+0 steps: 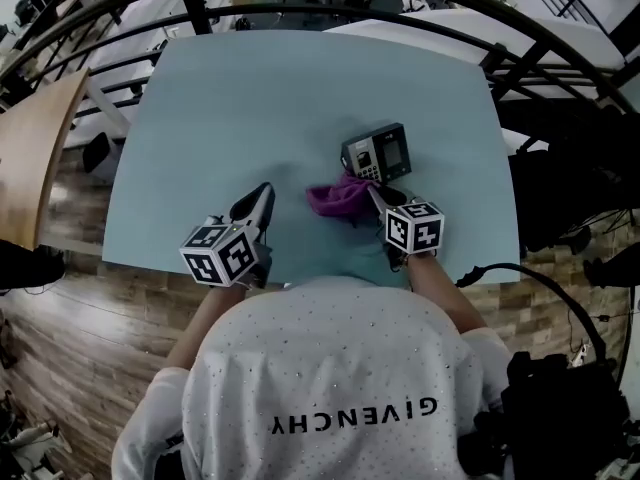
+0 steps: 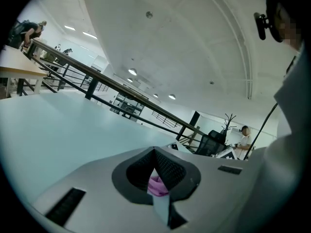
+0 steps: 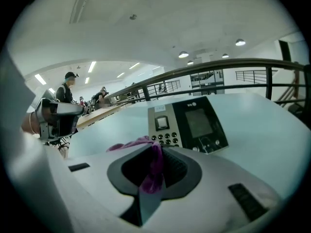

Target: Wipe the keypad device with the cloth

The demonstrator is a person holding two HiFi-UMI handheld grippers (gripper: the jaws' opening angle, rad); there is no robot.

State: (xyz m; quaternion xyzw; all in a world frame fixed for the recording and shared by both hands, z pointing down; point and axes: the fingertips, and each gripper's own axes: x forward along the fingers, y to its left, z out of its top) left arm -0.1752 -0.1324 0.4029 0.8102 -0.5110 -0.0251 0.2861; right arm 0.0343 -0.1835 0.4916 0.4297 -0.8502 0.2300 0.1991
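The keypad device (image 1: 376,152) lies on the light blue table (image 1: 250,108), right of centre; its dark screen and grey keypad face up. A purple cloth (image 1: 338,197) is bunched just in front of it, touching its near edge. My right gripper (image 1: 374,194) is shut on the cloth, and in the right gripper view the cloth (image 3: 155,171) hangs between the closed jaws (image 3: 156,147) with the device (image 3: 187,125) right behind. My left gripper (image 1: 262,196) rests to the left, apart from the cloth. Its jaws (image 2: 154,152) are shut on nothing, with a pink sliver showing through the slit.
A black curved railing (image 1: 330,13) rings the table's far side. A wooden desk (image 1: 35,148) stands at the left. A black cable (image 1: 540,278) and dark gear (image 1: 560,183) lie on the wood floor at the right. People stand in the background (image 3: 65,93).
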